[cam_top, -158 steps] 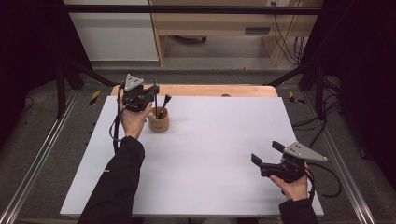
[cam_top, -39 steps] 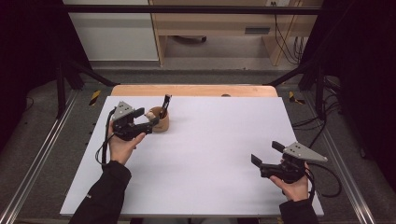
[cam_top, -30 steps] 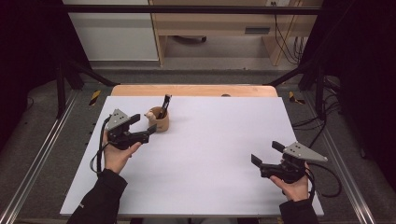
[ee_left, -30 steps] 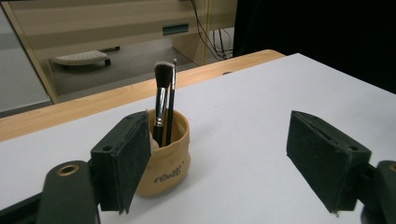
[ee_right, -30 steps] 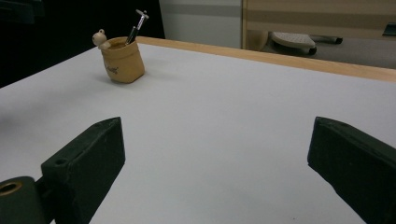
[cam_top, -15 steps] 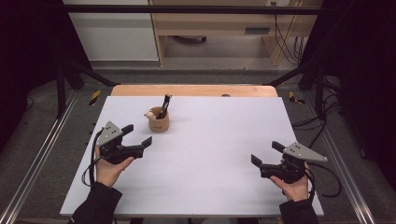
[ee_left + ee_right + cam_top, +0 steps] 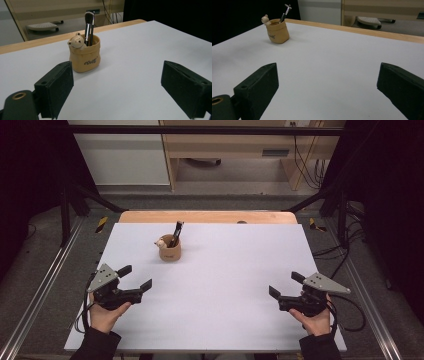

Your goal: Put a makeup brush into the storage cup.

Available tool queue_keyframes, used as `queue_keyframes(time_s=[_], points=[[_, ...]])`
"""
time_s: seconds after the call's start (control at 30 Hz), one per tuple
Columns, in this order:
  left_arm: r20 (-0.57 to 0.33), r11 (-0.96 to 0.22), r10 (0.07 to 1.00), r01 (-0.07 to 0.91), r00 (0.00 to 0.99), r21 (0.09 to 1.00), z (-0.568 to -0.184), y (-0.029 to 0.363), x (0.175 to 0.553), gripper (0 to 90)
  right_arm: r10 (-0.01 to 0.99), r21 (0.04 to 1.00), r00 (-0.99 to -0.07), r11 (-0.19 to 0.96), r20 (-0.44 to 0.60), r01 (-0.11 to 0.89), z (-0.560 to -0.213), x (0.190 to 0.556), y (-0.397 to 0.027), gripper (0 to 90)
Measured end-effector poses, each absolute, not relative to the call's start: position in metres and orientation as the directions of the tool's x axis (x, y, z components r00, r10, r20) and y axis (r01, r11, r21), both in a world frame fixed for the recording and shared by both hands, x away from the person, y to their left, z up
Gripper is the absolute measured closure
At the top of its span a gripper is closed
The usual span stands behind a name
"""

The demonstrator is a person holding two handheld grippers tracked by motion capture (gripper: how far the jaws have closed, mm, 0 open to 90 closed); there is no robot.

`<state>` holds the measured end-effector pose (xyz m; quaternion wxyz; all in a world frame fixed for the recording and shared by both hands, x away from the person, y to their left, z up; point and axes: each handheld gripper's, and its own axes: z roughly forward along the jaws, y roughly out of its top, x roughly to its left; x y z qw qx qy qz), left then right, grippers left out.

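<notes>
Both tongs (image 7: 135, 277) well apart from cup (image 7: 170, 251)

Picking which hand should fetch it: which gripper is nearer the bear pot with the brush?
The left gripper; the pot stands just beyond it, far from the right gripper.

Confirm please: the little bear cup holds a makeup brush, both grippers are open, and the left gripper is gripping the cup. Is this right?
Not quite. The left gripper is not gripping the cup; the high view shows it open and well apart from the cup, nearer the person. The brush does stand in the cup, and the right gripper is open too.
</notes>
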<state>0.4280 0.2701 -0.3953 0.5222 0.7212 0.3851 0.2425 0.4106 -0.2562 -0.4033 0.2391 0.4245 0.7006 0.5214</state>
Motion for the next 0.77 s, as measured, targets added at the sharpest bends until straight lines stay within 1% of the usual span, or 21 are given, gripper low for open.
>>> queue_keyframes(time_s=[0.23,0.4,0.77], points=[[-0.064,-0.16,0.807,0.321,0.588,0.934,-0.402,0.28,0.423,8.5,0.845,0.932,-0.524,0.097,0.108,0.348,-0.404,0.41,-0.258,4.2],[-0.041,-0.185,0.811,0.322,0.584,0.928,-0.406,0.285,0.42,7.3,0.846,0.933,-0.522,0.097,0.107,0.347,-0.404,0.41,-0.258,4.2],[-0.055,-0.157,0.823,0.32,0.566,0.934,-0.41,0.295,0.418,6.8,0.848,0.933,-0.52,0.099,0.103,0.347,-0.404,0.409,-0.259,4.2]])
